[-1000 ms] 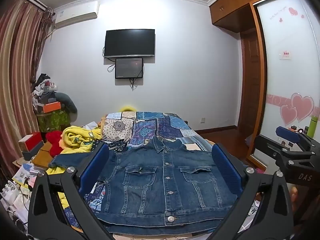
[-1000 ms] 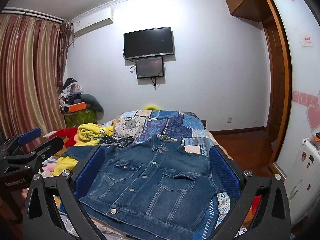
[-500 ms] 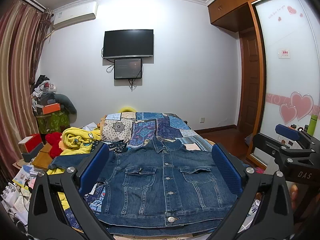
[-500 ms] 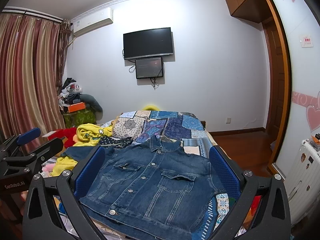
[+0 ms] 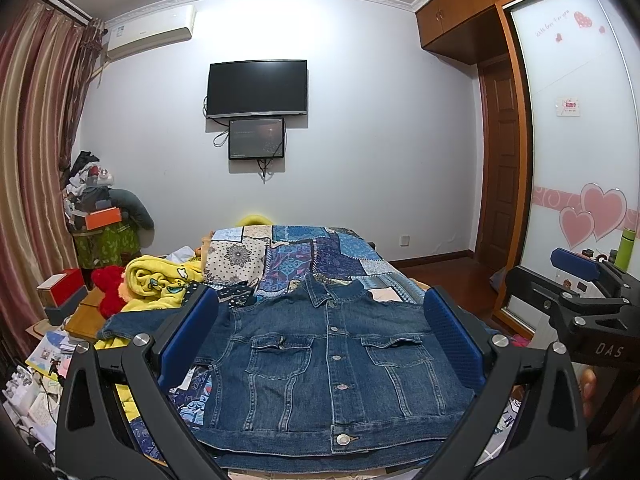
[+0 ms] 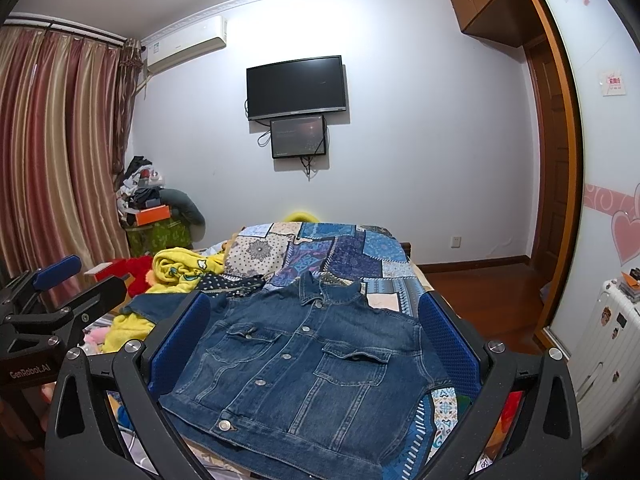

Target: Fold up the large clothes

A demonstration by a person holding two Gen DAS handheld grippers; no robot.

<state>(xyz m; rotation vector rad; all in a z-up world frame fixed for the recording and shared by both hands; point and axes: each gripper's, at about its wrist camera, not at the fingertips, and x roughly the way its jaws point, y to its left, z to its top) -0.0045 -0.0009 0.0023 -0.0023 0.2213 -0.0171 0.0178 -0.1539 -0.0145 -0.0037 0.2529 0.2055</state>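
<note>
Jacket: denim jacket point(image 5: 332, 364) point(image 6: 304, 364) spread flat at the near end of the bed, front side up, buttoned, collar pointing toward the far wall. Both chest pockets showing.
Sleeve: one sleeve point(image 5: 132, 326) stretched out to the left, resting against the yellow stuff. Other sleeve not visible, can't tell where it sits.
Bed cover: blue patchwork quilt point(image 5: 320, 256) point(image 6: 340, 252) under the jacket, running back toward the wall.
Left claw: left gripper point(image 5: 320, 340) spread wide, hovering in front of the jacket, nothing between the blue pads point(image 5: 190, 334), not touching the denim as far as visible. Also peeking in at the left edge of the right camera point(image 6: 48, 320).
Right claw: right gripper point(image 6: 312, 344) same deal, wide apart and gripping nothing, jacket framed between the pads point(image 6: 444, 344). Seen from the side at the right edge of the left camera point(image 5: 576, 292).
Yellow stuff: crumpled yellow blanket point(image 5: 160, 280) point(image 6: 180, 268) on the left side of the bed, just beside the jacket's shoulder.
Red thing: red plush toy point(image 5: 110, 290) next to the blanket, further left.
Wall: black TV point(image 5: 257, 88) point(image 6: 296, 86) mounted high, smaller screen point(image 5: 256, 138) point(image 6: 298, 136) right below it, air conditioner point(image 5: 148, 34) up near the curtains point(image 5: 32, 160).
Right side: wooden door point(image 5: 500, 168) and a wardrobe panel with pink hearts point(image 5: 592, 212). White suitcase point(image 6: 604, 344) in the right camera only.
</note>
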